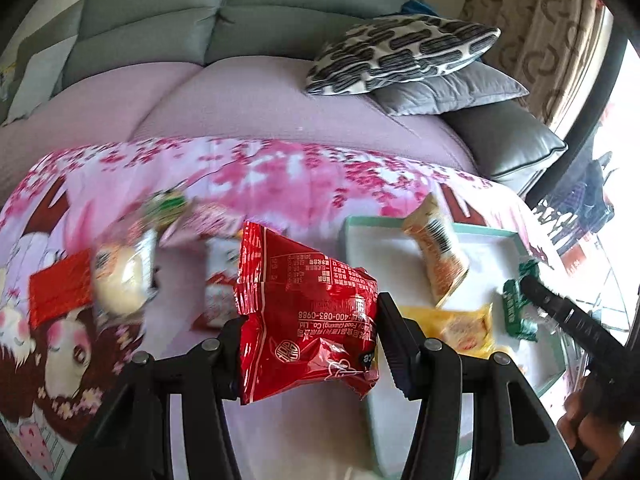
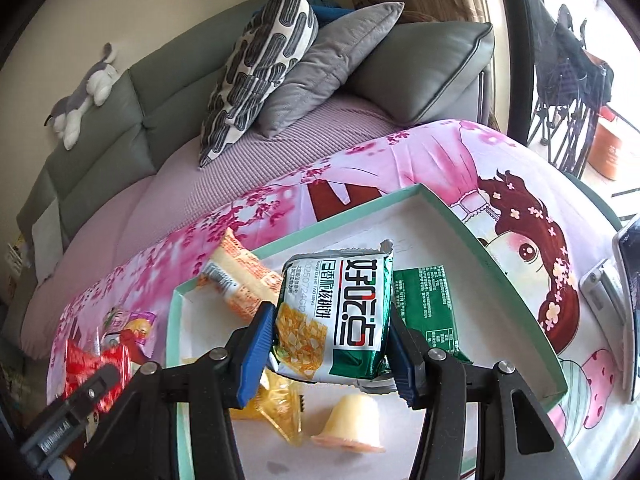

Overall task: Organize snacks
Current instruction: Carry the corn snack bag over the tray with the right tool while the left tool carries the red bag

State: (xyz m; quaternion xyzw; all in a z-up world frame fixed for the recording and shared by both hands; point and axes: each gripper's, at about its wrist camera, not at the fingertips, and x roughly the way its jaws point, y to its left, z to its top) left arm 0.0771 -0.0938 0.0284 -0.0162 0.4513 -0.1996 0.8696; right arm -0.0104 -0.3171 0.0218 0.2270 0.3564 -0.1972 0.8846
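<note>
Left wrist view first. Left gripper (image 1: 308, 332) low in the middle of the frame, jaws part way open and pressed on both sides of a red snack packet (image 1: 306, 312), so the packet is held up off the pink blossom cloth (image 1: 280, 176). Mint-edged white tray (image 1: 424, 226) to the right of the packet, with an orange-and-white packet (image 1: 438, 256) and a yellow packet (image 1: 460, 326) lying inside. Right gripper (image 1: 520, 286) poking in from the right edge over the tray, with a green packet (image 1: 516, 308) at its tip. More loose snacks blurred at the left, still on the cloth: a flat red pack (image 1: 58, 288) and a round bun in clear wrap (image 1: 122, 280).

Right wrist view next. Right gripper (image 2: 330, 336) in the lower middle, blue pads part way open and squeezing a green-and-white snack bag (image 2: 340, 316) above the tray (image 2: 456, 216). Second green pack (image 2: 426, 308) flat in the tray just behind. Jelly cup (image 2: 352, 420) tipped over at the bottom, beside the yellow packet (image 2: 276, 404). Other gripper at the lower left, red wrapper (image 2: 100, 364) behind it.

Things that could go wrong, as a guess: two arms close over one tray, so a bump. Slippery foil, so a slip out of the pads. A drop too near the rim, so a packet half out. A hard squeeze, so crushed snacks inside.
</note>
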